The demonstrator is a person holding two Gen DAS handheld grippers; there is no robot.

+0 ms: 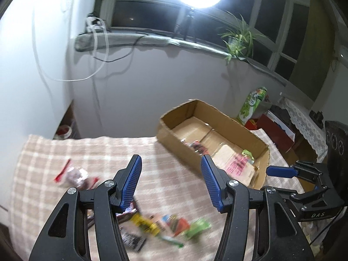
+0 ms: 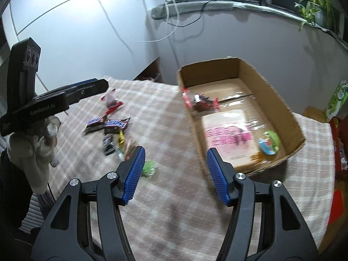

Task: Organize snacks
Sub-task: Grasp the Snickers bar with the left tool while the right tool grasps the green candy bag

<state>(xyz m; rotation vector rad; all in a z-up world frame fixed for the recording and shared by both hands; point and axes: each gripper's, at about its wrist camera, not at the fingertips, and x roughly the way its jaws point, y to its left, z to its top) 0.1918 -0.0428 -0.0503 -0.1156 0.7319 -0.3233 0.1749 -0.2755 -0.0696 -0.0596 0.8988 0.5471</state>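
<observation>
Now both the left gripper (image 1: 170,169) and right gripper (image 2: 175,163) hover with jaws spread wide, empty; the cardboard box (image 2: 289,113) holds a few snack packets (image 2: 203,102).

The table wears a woven checked cloth (image 2: 174,119), matt and slightly nubby; on it sits a cardboard box (image 2: 289,117) of plain brown corrugated board, dull outside, with glossy clear tape glinting across its floor. The loose snack wrappers (image 2: 108,126) look like shiny plastic film; the left gripper (image 1: 170,182) and right gripper (image 2: 175,176) are matt black plastic with ribbed blue pads (image 2: 134,175) and bright metal pivot pins.
</observation>
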